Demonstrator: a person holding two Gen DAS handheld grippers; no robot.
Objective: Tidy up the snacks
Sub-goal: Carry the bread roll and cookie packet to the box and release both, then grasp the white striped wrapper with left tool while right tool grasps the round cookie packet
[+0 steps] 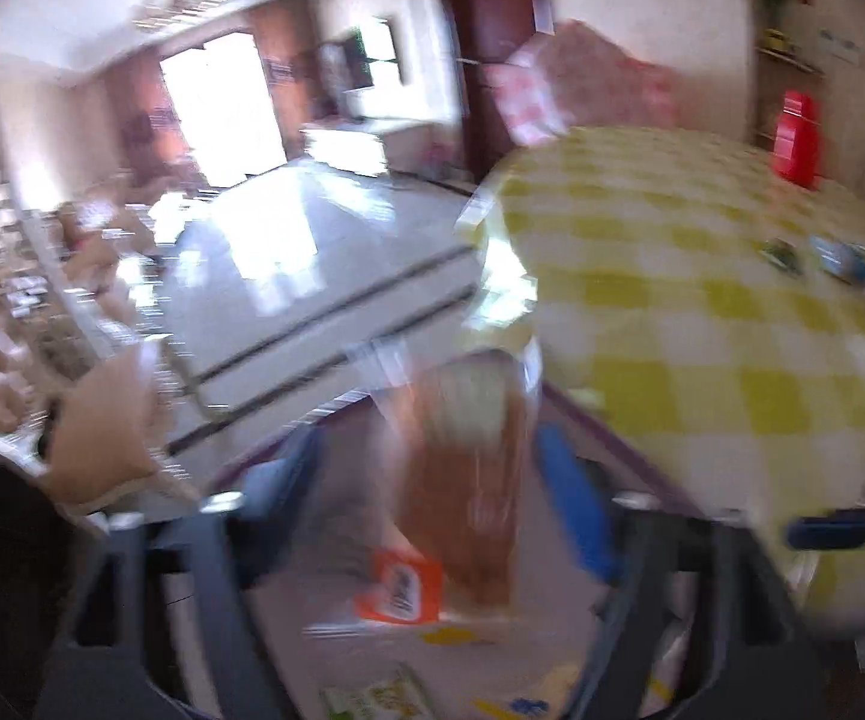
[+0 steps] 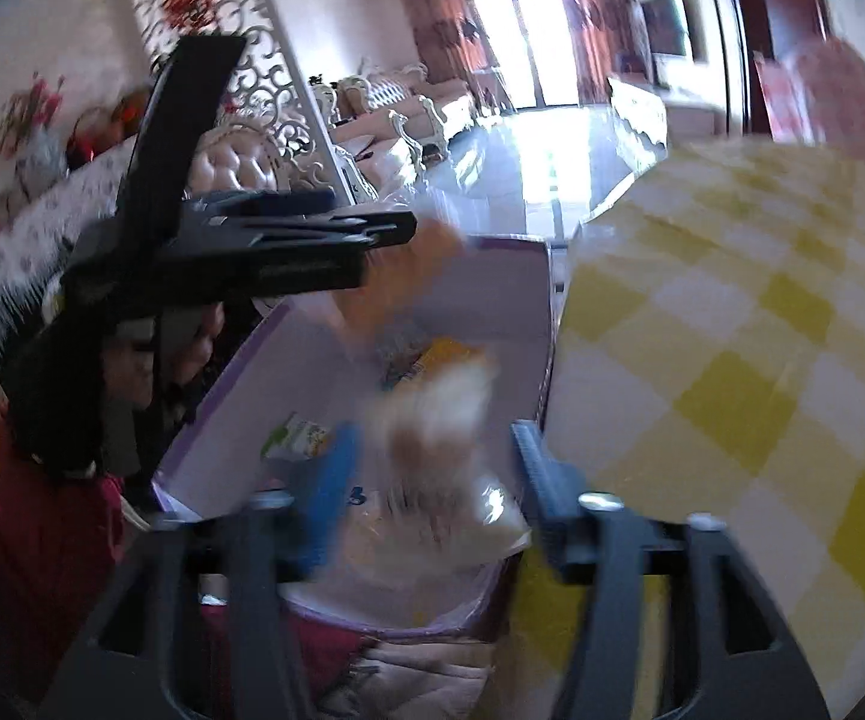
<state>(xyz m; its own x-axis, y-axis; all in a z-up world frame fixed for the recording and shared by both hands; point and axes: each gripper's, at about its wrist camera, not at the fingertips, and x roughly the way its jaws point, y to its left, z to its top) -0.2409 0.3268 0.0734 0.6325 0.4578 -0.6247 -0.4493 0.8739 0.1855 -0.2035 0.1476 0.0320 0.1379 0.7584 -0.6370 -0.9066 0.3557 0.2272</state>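
Snack bag [image 1: 462,480], a clear plastic pack of what looks like golden-brown bread or pastry with an orange label low on its face, sits between the blue fingers of the left claw [image 1: 432,504], over the open purple-edged box [image 2: 432,276] that stands just beside the table [image 1: 702,312] with its yellow-and-white check cloth. Both views are badly smeared, so whether the bag is dropping, resting on the packets below or brushing a pad I cannot tell; what does show is that the left claw stands wide, its pads apart from the bag's sides, gripping nothing. The right claw [image 2: 432,480] is likewise spread well open above the same box with the bag lying loose between its fingers, not pinched. In the right wrist view the left claw also appears as a dark shape at the box's far-left rim. I judge the bag to be light, soft and crushable, its film slick and prone to sliding or crumpling; a hard squeeze across the middle would flatten the contents. A gathered end or sealed seam of the film looks the safer hold, with gentle closure. Other small packets [image 2: 300,438] already lie on the box floor, and two more wrapped items [image 1: 822,255] remain on the table, well apart from the box
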